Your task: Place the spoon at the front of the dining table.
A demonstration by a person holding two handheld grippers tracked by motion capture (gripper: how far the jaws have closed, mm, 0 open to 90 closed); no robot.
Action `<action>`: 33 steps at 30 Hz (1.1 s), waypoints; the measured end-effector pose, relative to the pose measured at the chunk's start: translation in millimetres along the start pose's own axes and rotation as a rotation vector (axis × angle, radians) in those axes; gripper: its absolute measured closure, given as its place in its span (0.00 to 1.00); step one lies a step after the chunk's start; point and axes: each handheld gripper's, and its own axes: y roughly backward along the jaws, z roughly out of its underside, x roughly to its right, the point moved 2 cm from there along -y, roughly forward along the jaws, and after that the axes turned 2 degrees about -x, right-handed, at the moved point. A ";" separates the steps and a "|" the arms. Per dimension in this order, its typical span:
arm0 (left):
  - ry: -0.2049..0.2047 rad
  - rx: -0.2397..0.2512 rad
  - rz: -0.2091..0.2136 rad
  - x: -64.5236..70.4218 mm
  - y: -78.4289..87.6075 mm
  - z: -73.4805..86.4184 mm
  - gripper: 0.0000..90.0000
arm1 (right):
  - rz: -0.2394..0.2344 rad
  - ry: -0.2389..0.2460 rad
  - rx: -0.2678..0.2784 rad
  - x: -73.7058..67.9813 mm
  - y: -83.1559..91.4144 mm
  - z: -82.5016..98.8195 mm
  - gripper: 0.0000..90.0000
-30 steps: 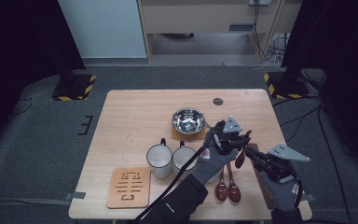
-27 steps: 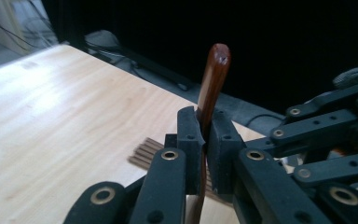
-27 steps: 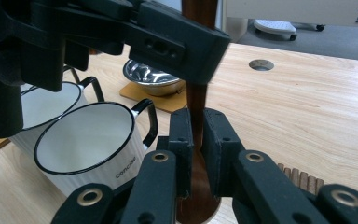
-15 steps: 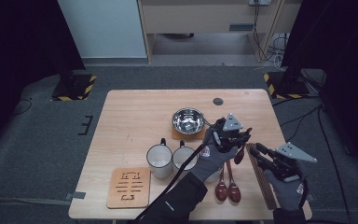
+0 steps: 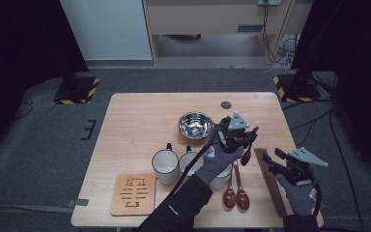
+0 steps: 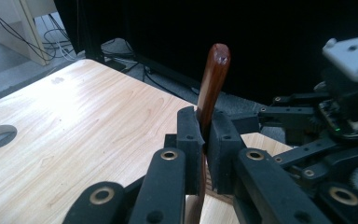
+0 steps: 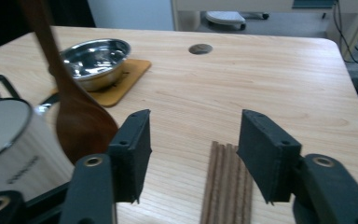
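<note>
The left gripper [image 5: 241,137], at about three o'clock from the table's centre in the high view, is clenched on a dark reddish-brown wooden spoon [image 5: 247,155]. In the left gripper view its two black jaws pinch the handle [image 6: 213,84], whose rounded end sticks up above the pads; in the high view the bowl of the spoon hangs down clear of the light wooden table [image 5: 140,121]. The spoon is glossy, smooth and slim in the handle, with a broad oval bowl [image 7: 81,126] that shows close at nine o'clock in the right gripper view.

The right gripper [image 5: 275,164], at five o'clock from the left one, has just been opening; its jaws stand apart with nothing between them, over a bundle of brown wooden chopsticks [image 7: 228,186] lying on the table.

The step in hand looks like a handover just finished, the left gripper now carrying the spoon alone. The next move likely calls for taking it to a resting place, perhaps a white enamel mug [image 5: 165,166] or beside the two matching wooden spoons [image 5: 235,195] lying at six o'clock.
</note>
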 end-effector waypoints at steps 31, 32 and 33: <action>0.017 0.085 -0.036 -18.8 28.0 -20.0 0.93 | 0.142 -0.007 -0.148 50.4 -28.1 42.9 0.26; 0.017 0.085 -0.036 -18.8 28.0 -20.0 0.93 | 0.142 -0.007 -0.148 50.4 -28.1 42.9 0.26; 0.023 0.096 -0.043 -21.6 32.4 -21.4 0.93 | 0.149 -0.010 -0.156 53.0 -28.5 45.4 0.26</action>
